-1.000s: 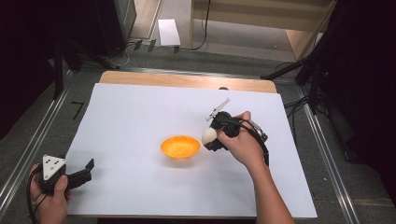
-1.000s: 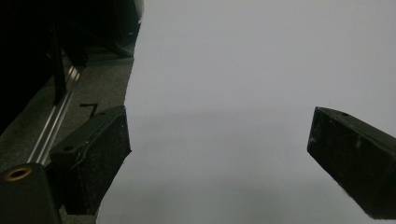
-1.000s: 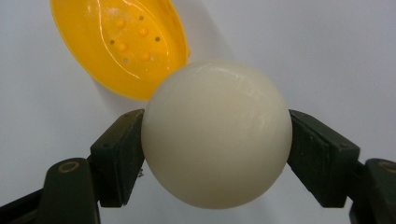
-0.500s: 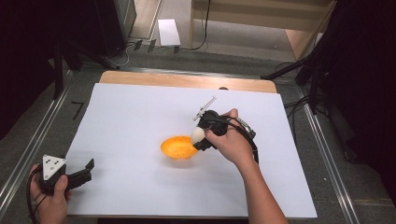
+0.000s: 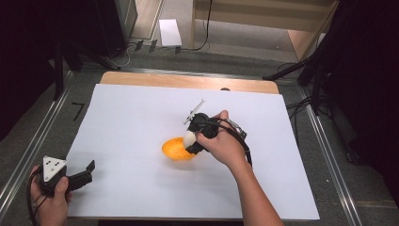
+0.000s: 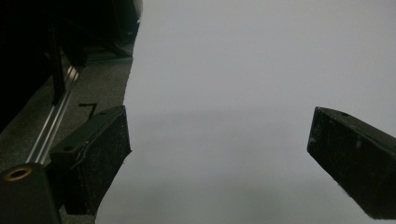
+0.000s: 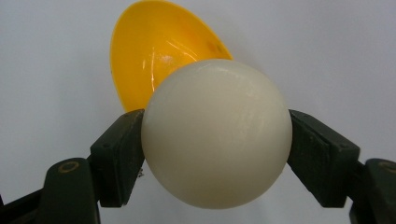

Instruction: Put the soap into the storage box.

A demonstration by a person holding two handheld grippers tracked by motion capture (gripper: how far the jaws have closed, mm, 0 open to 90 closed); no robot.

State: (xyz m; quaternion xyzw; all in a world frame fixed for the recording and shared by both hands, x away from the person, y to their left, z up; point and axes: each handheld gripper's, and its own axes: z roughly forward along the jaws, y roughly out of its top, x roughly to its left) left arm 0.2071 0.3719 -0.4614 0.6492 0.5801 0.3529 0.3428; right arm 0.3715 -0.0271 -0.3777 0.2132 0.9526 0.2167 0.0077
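A white ball point(image 7: 216, 133) is clamped between the two black jaws of my right gripper point(image 7: 217, 154). In the high view the ball point(image 5: 189, 138) hangs at the right rim of an orange bowl point(image 5: 176, 149) near the middle of the white sheet, with the right gripper point(image 5: 192, 142) shut on it. The bowl point(image 7: 154, 51) shows just beyond the ball in the right gripper view, empty inside. My left gripper point(image 5: 87, 172) rests near the front left corner of the sheet, jaws open with nothing between them; its fingers point(image 6: 100, 154) frame bare white paper.
The white sheet point(image 5: 141, 108) covers a wooden table point(image 5: 188, 81). Metal rails point(image 5: 35, 146) run along the left and right sides. Dark stands and cables lie beyond the far edge.
My right gripper has carried the ball leftward from beside the bowl to its right rim. The left gripper has stayed put.
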